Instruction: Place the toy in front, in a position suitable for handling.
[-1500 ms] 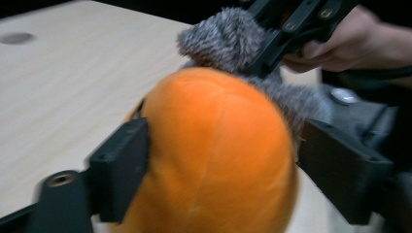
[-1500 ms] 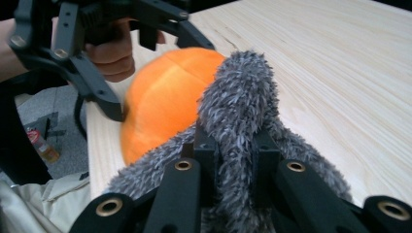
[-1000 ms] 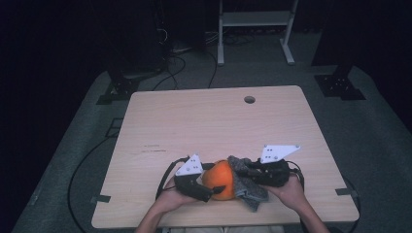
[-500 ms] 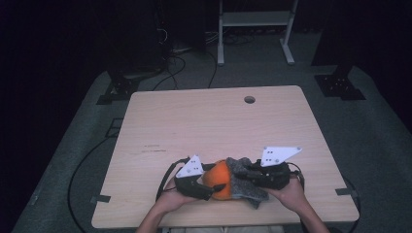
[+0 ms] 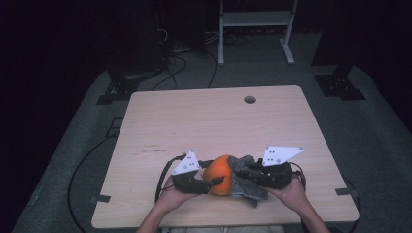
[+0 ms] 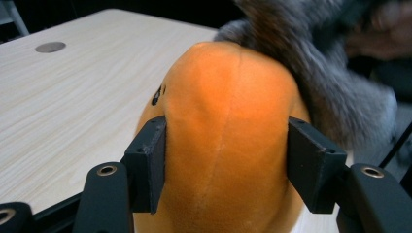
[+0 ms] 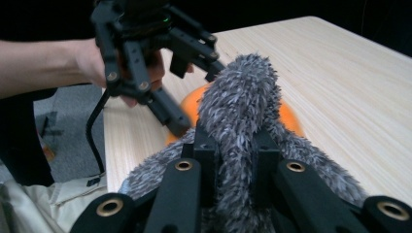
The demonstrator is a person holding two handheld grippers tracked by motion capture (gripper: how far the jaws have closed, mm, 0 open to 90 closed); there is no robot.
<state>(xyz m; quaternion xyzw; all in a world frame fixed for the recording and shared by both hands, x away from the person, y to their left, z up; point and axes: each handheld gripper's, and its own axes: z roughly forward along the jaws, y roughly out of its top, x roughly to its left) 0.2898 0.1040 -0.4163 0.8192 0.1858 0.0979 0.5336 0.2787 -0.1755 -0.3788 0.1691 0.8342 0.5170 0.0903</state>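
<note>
On the wooden table (image 5: 214, 126), low in frame, the left gripper (image 6: 226, 160), its jaws just closing, clamps the orange plush (image 6: 226, 145); the right gripper (image 7: 233, 165) pinches the grey fur (image 7: 240, 97).

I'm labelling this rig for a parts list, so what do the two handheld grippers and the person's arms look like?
Both the left gripper and the right gripper are matte black with two blocky jaws, brass-ringed screw holes, a pale three-cornered plate on top and a trailing black cable. The forearms are bare, with no sleeves or gloves.

We are looking down from high above the table (image 5: 204, 121); both gripper cameras are facing inward, close, sharing the orange plush (image 6: 223, 136).
</note>
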